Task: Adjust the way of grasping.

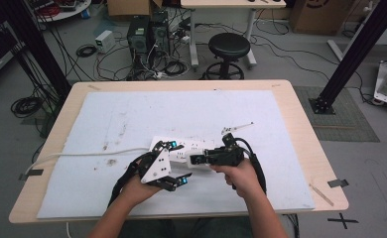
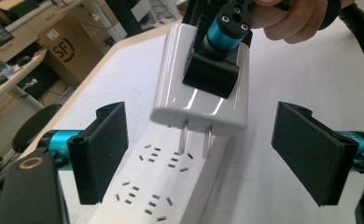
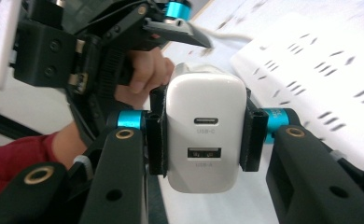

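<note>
A person's right tool (image 3: 202,135) is gripping a white USB charger (image 2: 203,70) just above a white power strip (image 2: 166,186) on the tabletop (image 1: 290,99), prongs not yet inserted, while the left tool (image 2: 208,154) is hanging open around it.

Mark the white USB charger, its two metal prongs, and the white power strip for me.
white USB charger (image 3: 203,135), right gripper view, port face.
two metal prongs (image 2: 184,137), left gripper view, left prong's shaft.
white power strip (image 2: 157,186), left gripper view, socket face.
</note>
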### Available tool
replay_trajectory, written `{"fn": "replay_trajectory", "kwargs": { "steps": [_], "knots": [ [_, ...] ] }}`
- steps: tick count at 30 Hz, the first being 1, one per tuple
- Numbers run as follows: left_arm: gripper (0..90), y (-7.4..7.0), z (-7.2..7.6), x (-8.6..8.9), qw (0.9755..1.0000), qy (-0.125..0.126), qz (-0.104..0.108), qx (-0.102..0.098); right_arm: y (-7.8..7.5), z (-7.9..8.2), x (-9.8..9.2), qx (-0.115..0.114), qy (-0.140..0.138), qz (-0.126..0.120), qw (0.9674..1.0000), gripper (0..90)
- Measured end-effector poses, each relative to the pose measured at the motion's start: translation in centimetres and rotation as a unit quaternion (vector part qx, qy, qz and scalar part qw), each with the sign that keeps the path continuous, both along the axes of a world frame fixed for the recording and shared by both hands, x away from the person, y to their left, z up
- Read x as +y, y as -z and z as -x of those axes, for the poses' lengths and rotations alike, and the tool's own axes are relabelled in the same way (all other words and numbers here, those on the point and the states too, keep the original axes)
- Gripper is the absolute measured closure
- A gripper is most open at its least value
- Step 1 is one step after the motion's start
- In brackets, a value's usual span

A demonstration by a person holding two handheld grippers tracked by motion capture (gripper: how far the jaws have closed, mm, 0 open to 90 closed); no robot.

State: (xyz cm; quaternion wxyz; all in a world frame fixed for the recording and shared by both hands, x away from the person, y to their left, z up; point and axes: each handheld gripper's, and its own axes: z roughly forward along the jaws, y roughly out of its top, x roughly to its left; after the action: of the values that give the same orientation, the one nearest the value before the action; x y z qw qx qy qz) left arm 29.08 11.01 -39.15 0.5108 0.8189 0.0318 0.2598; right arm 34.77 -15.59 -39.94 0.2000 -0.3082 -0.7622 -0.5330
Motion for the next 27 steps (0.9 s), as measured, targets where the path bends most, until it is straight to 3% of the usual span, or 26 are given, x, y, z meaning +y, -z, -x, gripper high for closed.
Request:
{"fn": "replay_trajectory", "kwargs": {
  "steps": [1, 2, 6, 7, 10, 12, 15, 17, 18, 21, 22, 27],
  "knots": [
    [18.7, 0.0, 0.0, 0.0, 1.0000, 0.000, 0.000, 0.000, 0.0, 0.0, 0.0, 0.000, 0.000, 0.000, 1.0000, 63.6],
    [18.7, -0.4, -0.2, 0.6, 0.9998, -0.010, 0.000, 0.015, -0.5, 0.2, -0.4, -0.022, 0.015, 0.012, 0.9996, 63.6],
    [18.7, -0.4, -0.2, 0.6, 0.9998, -0.010, 0.000, 0.015, -0.6, 0.2, -0.6, -0.026, 0.020, 0.014, 0.9994, 63.6],
    [18.7, -1.1, -0.6, 2.0, 0.9990, -0.025, 0.000, 0.037, -1.1, 0.1, -1.1, -0.041, 0.030, 0.021, 0.9985, 63.5],
    [18.7, -1.3, -0.7, 2.4, 0.9988, -0.031, 0.000, 0.038, -1.4, 0.2, -1.4, -0.050, 0.038, 0.025, 0.9977, 63.5],
    [18.7, -2.0, -1.1, 3.6, 0.9977, -0.047, 0.004, 0.048, -2.0, 0.2, -1.9, -0.063, 0.044, 0.027, 0.9967, 63.5],
    [18.7, -2.4, -1.3, 4.5, 0.9963, -0.062, 0.005, 0.059, -2.1, 0.2, -2.1, -0.064, 0.045, 0.028, 0.9965, 63.5],
    [18.6, -2.4, -1.3, 4.5, 0.9963, -0.062, 0.005, 0.059, -2.4, 0.2, -2.5, -0.072, 0.051, 0.034, 0.9955, 63.5],
    [18.7, -3.0, -1.8, 5.8, 0.9937, -0.082, 0.000, 0.076, -2.8, 0.1, -3.1, -0.082, 0.060, 0.039, 0.9941, 63.5],
    [18.7, -3.1, -2.1, 6.1, 0.9922, -0.084, 0.004, 0.092, -2.9, 0.1, -3.2, -0.084, 0.062, 0.039, 0.9938, 63.5],
    [18.7, -3.4, -2.6, 6.8, 0.9895, -0.092, 0.002, 0.111, -3.5, 0.1, -3.5, -0.088, 0.062, 0.043, 0.9933, 63.5],
    [18.7, -4.3, -3.1, 7.7, 0.9883, -0.101, -0.010, 0.114, -4.2, 0.1, -4.0, -0.100, 0.064, 0.059, 0.9912, 63.5]
  ]
}}
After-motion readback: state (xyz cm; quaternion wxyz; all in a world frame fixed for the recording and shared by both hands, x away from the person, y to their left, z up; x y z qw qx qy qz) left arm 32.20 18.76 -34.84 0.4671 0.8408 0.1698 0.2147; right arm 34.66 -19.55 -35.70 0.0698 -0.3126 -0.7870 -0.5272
